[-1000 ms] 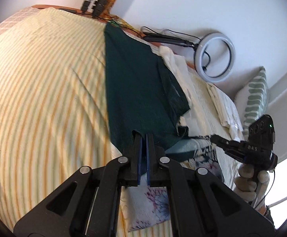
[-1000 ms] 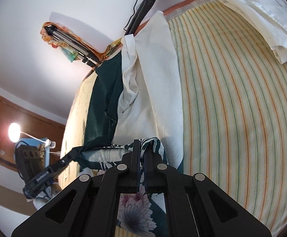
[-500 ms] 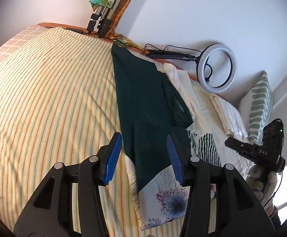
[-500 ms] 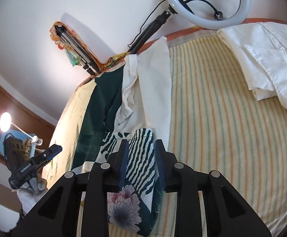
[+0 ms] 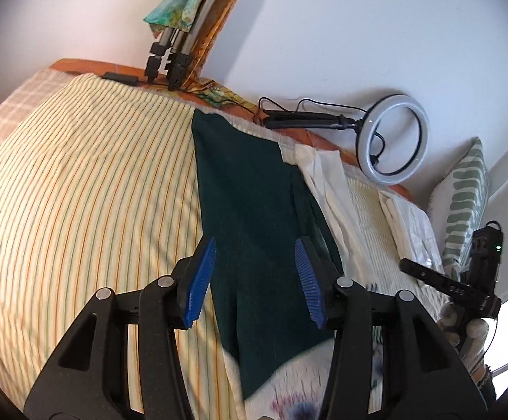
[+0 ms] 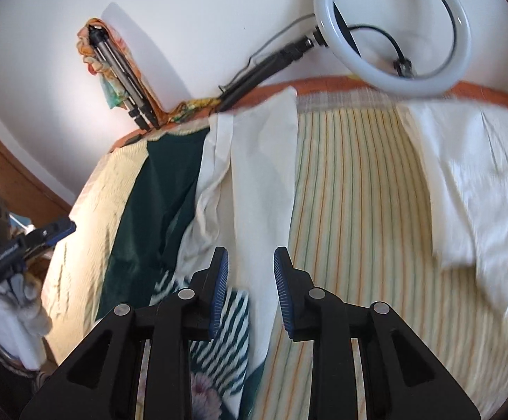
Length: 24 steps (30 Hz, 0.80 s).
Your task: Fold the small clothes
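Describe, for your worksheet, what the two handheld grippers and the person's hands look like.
Each gripper, left and right, has black angular linkage arms with silver rivets and two fingers lined with ribbed blue pads. Seen from the other's camera, each carries a black boxy unit; one shows a green light. Both hands wear pale knitted gloves.

The bedsheet [image 5: 78,189] was pale yellow with thin orange and green stripes. A plain dark green knit garment [image 5: 250,203] lay beside a cream cloth [image 6: 261,182]. The small floral garment [image 6: 232,315] showed dark green-and-white stripes and a pink flower. Both black claws had blue pads [image 5: 201,276].
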Tool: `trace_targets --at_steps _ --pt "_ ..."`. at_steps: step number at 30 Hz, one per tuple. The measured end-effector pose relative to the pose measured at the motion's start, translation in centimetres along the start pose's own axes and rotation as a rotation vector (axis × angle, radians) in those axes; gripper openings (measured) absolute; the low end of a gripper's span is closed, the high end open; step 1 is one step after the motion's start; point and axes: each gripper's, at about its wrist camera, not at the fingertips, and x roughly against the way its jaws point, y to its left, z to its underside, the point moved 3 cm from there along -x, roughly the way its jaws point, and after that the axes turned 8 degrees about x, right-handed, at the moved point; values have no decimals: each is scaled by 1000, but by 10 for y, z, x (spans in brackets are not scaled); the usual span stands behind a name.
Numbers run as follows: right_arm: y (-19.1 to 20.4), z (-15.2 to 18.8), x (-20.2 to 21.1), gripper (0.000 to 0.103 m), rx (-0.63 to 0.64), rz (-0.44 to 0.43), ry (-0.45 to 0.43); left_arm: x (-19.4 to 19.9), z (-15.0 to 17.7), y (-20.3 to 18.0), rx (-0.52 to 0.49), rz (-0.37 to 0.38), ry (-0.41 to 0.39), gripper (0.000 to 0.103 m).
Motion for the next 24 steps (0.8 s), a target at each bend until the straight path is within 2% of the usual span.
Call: trace_targets --at_steps 7,10,13,16,18,20,22,24 --pt "-24 -43 -30 30 12 -1 11 -57 -52 19 -66 -92 21 47" --pt "-28 -60 -46 30 -4 -37 5 -76 -70 30 -104 -138 26 47" --pt "-13 -82 -60 30 62 -72 -11 -94 -85 39 -135 -171 32 47" --pt "11 -109 -78 31 130 -135 -6 -108 -93 41 -170 -169 43 47" --pt "24 -123 -91 40 175 -156 3 -116 -94 40 -199 -175 46 47" --pt "34 -131 -109 46 208 -167 37 -124 -93 42 -221 -184 53 47" --pt "39 -135 -127 47 210 -162 69 -129 -94 44 -238 -188 56 47" --pt "40 -136 -139 47 191 -202 82 -132 -94 45 -252 -184 51 47"
